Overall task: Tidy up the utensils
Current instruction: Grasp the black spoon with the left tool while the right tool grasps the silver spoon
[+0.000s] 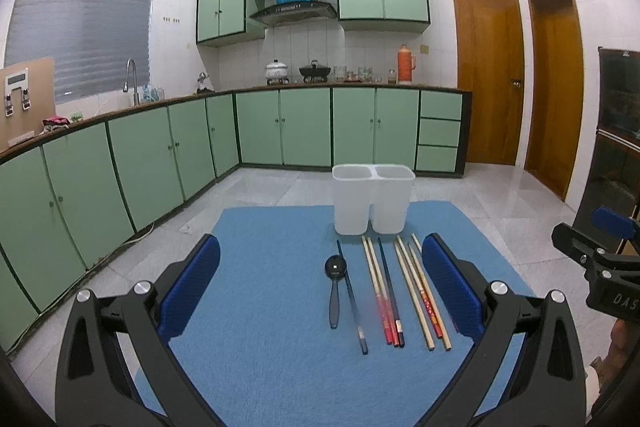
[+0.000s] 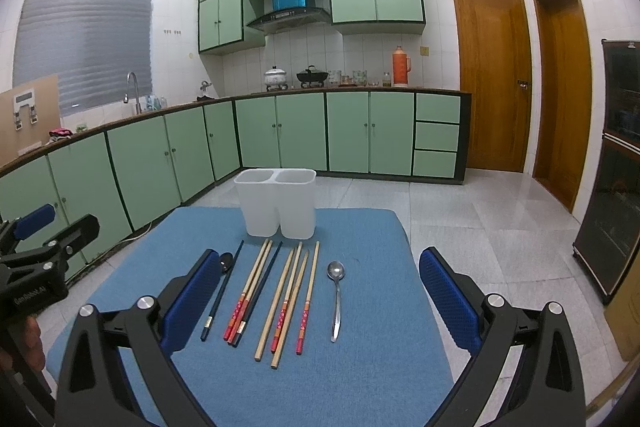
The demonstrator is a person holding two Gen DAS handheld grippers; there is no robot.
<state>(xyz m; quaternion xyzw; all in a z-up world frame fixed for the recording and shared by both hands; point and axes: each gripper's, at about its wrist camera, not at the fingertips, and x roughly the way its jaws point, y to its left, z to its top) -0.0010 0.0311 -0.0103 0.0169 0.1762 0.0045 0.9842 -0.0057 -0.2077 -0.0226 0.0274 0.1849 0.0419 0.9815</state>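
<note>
A row of utensils is seen laid out on a blue felt-like mat [image 2: 360,379] covering the table, in front of a translucent white plastic two-compartment holder [image 2: 276,203] that stands upright at the mat's far edge with both compartments empty. Nearest the left side lies a black plastic spoon [image 1: 334,289], bowl towards the holder, just beside a dark blue chopstick [image 1: 352,303]. To its right, pale wooden chopsticks with red patterned ends [image 2: 286,307] are spread in a loose fan, some touching, with a second dark chopstick [image 2: 260,289] lying among them. A slim stainless-steel spoon [image 2: 337,301] rests apart at the right end of the row.

The left gripper [image 1: 320,287] and the right gripper [image 2: 320,303] are both held above the near edge of the mat, each with its blue-padded jaws spread wide and nothing between them. Nothing has yet been placed in the holder, so the sorting is judged to be at its start.

The chopsticks are likely to be light, stiff and smooth, prone to rolling or pivoting if pinched near a tip; a hold around mid-length is judged safest, with touching neighbours at risk of being dragged along. The steel spoon is expected to be slippery and lying flat against the mat, best taken across its narrow handle. The holder looks light enough to be tipped by a careless nudge
</note>
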